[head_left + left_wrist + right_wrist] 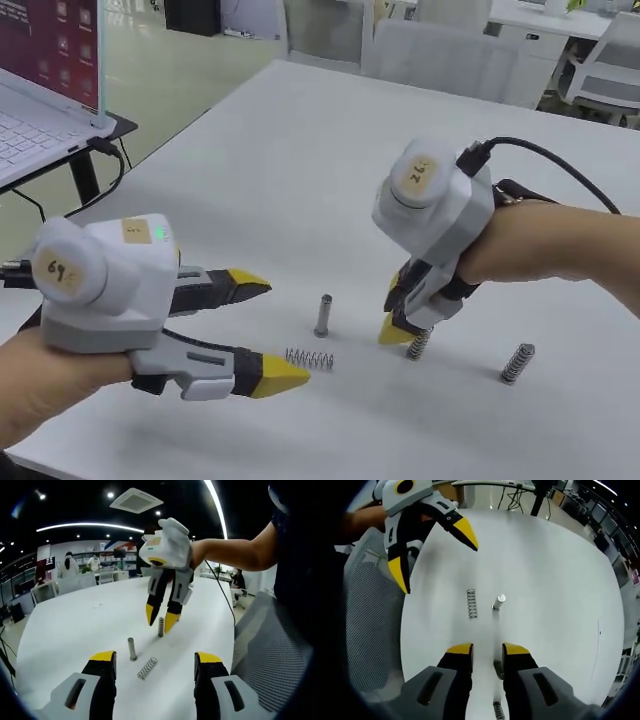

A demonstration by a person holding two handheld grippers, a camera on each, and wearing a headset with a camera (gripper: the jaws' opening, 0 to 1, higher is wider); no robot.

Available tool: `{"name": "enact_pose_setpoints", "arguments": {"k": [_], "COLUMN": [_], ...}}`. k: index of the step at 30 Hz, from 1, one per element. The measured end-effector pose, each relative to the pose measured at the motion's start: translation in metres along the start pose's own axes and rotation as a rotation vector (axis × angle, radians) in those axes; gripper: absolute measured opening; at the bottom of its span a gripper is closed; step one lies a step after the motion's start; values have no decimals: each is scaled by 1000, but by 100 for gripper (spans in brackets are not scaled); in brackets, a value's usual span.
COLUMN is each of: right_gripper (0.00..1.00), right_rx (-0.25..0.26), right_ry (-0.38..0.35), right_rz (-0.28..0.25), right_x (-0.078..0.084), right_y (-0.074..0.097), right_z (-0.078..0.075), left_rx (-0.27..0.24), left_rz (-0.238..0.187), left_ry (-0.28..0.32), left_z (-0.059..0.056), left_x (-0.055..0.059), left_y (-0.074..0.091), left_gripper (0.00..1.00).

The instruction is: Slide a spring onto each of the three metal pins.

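left gripper [268,325]: jaws spread wide, empty. loose spring [308,358]: flat on the table between its tips, long axis oblique to them, nearest this gripper. bare pin [323,315]: upright, just beyond. right gripper [400,325]: jaws narrowly parted over sprung pin [418,343].

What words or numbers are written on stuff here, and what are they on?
"69": handwritten on the yellow sticker on the left gripper.
Round sticker on the right gripper: handwritten, maybe "26", turned sideways, not clear.
Square sticker on the left gripper: too faint to read.
Laptop screen: icons too small to read.
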State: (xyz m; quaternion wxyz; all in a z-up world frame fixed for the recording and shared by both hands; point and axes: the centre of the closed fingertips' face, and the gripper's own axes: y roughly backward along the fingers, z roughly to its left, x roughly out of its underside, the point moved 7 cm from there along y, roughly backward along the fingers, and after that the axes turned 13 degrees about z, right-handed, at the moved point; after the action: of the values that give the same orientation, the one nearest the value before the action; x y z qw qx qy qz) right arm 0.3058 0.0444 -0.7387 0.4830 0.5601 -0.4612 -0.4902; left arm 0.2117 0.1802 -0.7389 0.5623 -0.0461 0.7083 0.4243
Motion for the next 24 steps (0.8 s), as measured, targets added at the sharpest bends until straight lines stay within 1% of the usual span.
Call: {"name": "enact_pose_setpoints", "arguments": {"k": [6,8,17,24], "right_gripper": [21,21,19,18], "right_rx": [-14,-24,-44,-51], "right_ry": [25,36,59,79], "right_rz": [-4,-9,-26,-31], "right_x": [-11,-18,-35,-44], "right_y": [-5,-8,-18,-26], "right_z": [8,12,19,21], "left_rx": [-2,-4,-3,-2], "left_rz": [1,-1,7,8], "left_ry": [2,3,11,16], "left_z": [0,1,1,0], "left_x": [2,3,8,9], "left_y": [2,3,4,4], "left_gripper": [58,58,57,57]}}
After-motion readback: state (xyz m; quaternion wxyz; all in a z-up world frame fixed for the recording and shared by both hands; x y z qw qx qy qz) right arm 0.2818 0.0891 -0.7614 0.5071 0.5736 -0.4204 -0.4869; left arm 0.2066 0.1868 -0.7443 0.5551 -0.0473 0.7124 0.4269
